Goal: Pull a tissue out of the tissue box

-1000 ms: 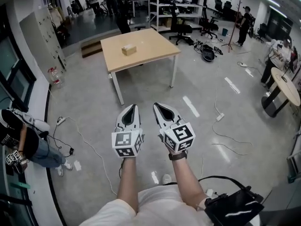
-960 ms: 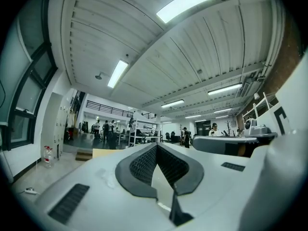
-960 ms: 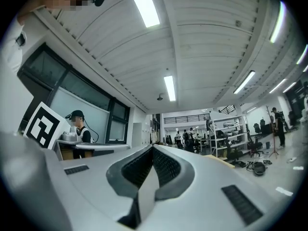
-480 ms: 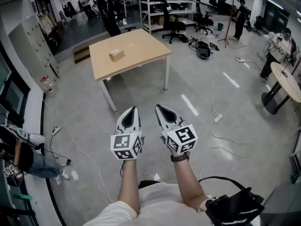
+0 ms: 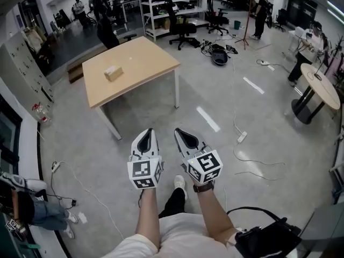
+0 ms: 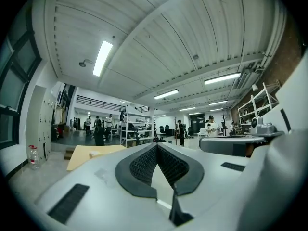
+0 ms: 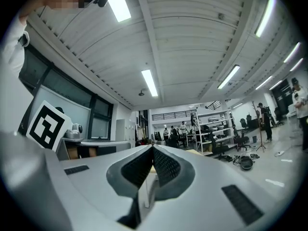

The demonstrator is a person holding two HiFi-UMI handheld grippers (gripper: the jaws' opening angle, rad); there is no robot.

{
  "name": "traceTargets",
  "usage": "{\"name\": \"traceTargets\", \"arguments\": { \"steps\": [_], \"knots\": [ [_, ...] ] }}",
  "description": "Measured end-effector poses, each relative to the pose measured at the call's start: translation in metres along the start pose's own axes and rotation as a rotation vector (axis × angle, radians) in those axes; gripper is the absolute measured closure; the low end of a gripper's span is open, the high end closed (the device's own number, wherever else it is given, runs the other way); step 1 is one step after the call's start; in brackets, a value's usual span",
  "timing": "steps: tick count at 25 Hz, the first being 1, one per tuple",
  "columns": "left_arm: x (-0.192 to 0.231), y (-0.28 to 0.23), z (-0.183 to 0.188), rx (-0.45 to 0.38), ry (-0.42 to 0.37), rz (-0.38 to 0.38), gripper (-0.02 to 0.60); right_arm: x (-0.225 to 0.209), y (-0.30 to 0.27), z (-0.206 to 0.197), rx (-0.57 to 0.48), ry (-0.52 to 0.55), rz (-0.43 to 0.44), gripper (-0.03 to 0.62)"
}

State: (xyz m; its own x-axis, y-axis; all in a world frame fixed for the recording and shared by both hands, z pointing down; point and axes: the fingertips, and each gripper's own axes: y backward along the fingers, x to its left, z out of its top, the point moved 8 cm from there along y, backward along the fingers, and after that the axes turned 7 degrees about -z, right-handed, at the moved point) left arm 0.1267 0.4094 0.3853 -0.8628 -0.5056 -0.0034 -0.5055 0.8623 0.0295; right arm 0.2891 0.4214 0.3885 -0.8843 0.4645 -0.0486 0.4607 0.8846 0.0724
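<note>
Since the earlier frames the table (image 5: 141,58) slides from straight ahead of the two grippers over to their left and looms larger in the head view. The person's shoe (image 5: 180,183) now shows on the floor just behind the grippers, so I judge that the person is walking toward the table, not yet working at it. The left gripper (image 5: 148,134) and the right gripper (image 5: 181,134) are held side by side in front of the body, pointing forward and about level. Each has its jaws pressed together at the tips with nothing between them, as both gripper views show plainly. The tissue box (image 5: 113,72) sits on the tabletop, well ahead of the left gripper and off to its left, and farther still from the right one. It is too small here to tell whether a tissue stands up from its slot. For the task this means the approach is under way but unfinished: no contact is made, and the pull is not begun. A gripper will have to spread its jaws once the box is within reach, probably the left, which is nearer.
</note>
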Motion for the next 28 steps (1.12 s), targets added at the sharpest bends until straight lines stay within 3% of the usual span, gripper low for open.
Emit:
{"name": "traceTargets", "arguments": {
  "steps": [5, 12, 17, 23, 28],
  "knots": [
    [0.031, -0.099, 0.001, -0.027, 0.019, -0.033, 0.58, -0.061, -0.07, 0.005, -0.004, 0.026, -0.032, 0.592],
    [0.087, -0.237, 0.034, -0.114, 0.027, -0.072, 0.581, -0.136, -0.181, 0.04, -0.048, 0.085, -0.043, 0.593],
    [0.118, -0.308, 0.024, -0.114, 0.043, -0.076, 0.58, -0.177, -0.245, 0.028, -0.045, 0.075, -0.033, 0.593],
    [0.158, -0.359, 0.004, -0.054, 0.043, -0.034, 0.58, -0.209, -0.318, 0.011, -0.01, 0.028, 0.018, 0.592],
    [0.205, -0.401, -0.01, -0.024, 0.025, 0.064, 0.581, -0.226, -0.397, -0.007, -0.007, -0.013, 0.133, 0.592]
  ]
}}
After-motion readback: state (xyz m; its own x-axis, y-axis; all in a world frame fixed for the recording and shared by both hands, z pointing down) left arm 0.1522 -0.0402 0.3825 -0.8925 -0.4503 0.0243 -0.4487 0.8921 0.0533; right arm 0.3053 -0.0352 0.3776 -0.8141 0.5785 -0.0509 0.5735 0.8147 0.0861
